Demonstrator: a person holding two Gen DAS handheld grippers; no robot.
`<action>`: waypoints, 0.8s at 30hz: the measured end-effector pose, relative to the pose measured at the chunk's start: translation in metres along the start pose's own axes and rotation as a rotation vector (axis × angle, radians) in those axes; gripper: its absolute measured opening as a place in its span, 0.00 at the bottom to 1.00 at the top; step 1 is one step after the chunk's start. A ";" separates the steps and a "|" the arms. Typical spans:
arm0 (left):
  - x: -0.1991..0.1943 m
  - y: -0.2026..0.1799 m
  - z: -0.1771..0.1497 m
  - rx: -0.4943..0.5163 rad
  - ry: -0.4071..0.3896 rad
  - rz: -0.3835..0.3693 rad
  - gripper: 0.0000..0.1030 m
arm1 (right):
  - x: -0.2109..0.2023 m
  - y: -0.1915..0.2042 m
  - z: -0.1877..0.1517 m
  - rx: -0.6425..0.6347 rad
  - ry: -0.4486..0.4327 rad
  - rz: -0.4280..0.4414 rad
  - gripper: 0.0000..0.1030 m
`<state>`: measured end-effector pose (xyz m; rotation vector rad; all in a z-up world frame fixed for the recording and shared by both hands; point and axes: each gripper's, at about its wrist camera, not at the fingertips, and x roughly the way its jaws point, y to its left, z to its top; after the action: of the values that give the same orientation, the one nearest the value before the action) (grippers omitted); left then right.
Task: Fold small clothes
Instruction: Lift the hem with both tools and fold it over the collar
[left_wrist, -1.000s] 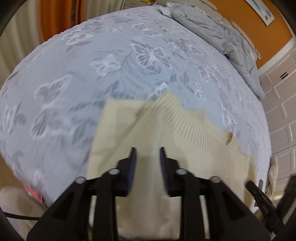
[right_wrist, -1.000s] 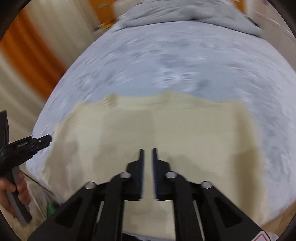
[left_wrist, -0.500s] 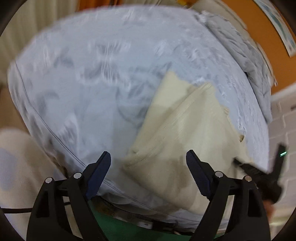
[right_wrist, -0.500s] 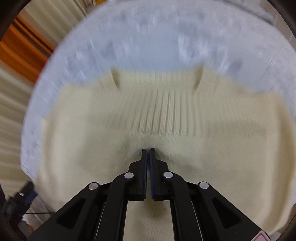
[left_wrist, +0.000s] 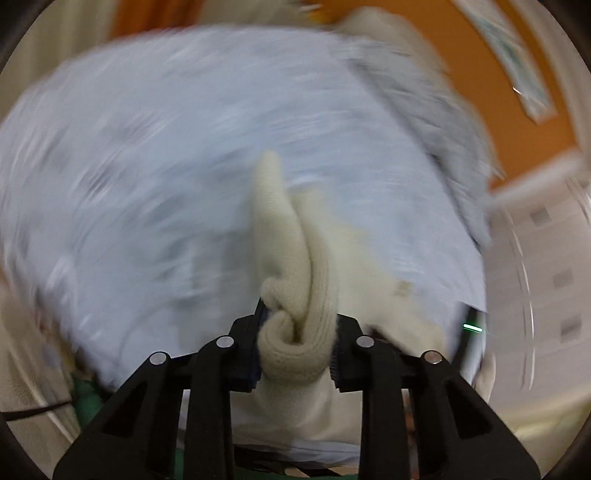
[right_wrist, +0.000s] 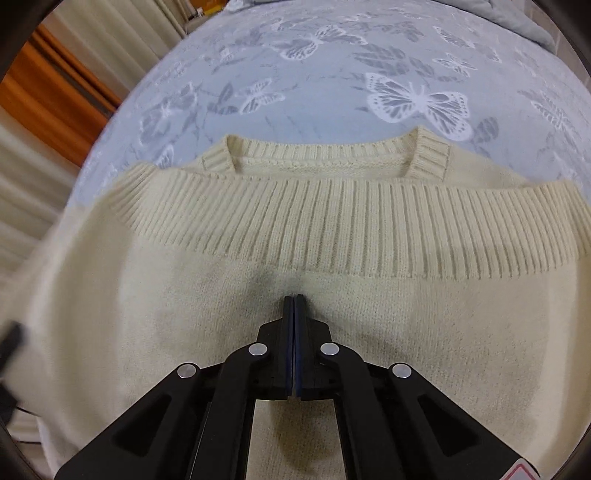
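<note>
Left gripper (left_wrist: 295, 343) fingers are closing on the sweater (right_wrist: 295, 229) edge while the shut right gripper (right_wrist: 294, 306) is pinning its middle, so folding over looks next.

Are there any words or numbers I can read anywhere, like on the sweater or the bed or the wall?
No words or numbers can be read.
Cream sweater: no label or print shows.
Bedspread: only butterfly and leaf patterns, no writing.
Picture on the orange wall: too blurred to read.
Red-edged sticker at the bottom corner of the right wrist view: cut off, nothing legible.
</note>
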<state>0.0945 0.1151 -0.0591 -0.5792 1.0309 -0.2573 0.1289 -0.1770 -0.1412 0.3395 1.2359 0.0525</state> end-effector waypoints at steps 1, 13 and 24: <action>-0.004 -0.024 -0.002 0.055 -0.003 -0.027 0.20 | -0.008 -0.005 -0.001 0.023 -0.012 0.026 0.00; 0.109 -0.174 -0.138 0.568 0.298 0.021 0.27 | -0.154 -0.161 -0.122 0.335 -0.172 0.056 0.14; 0.015 -0.100 -0.140 0.629 0.146 0.112 0.66 | -0.142 -0.111 -0.091 0.270 -0.131 0.330 0.68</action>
<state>-0.0116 -0.0205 -0.0673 0.0665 1.0488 -0.5051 -0.0190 -0.2933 -0.0688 0.7689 1.0481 0.1451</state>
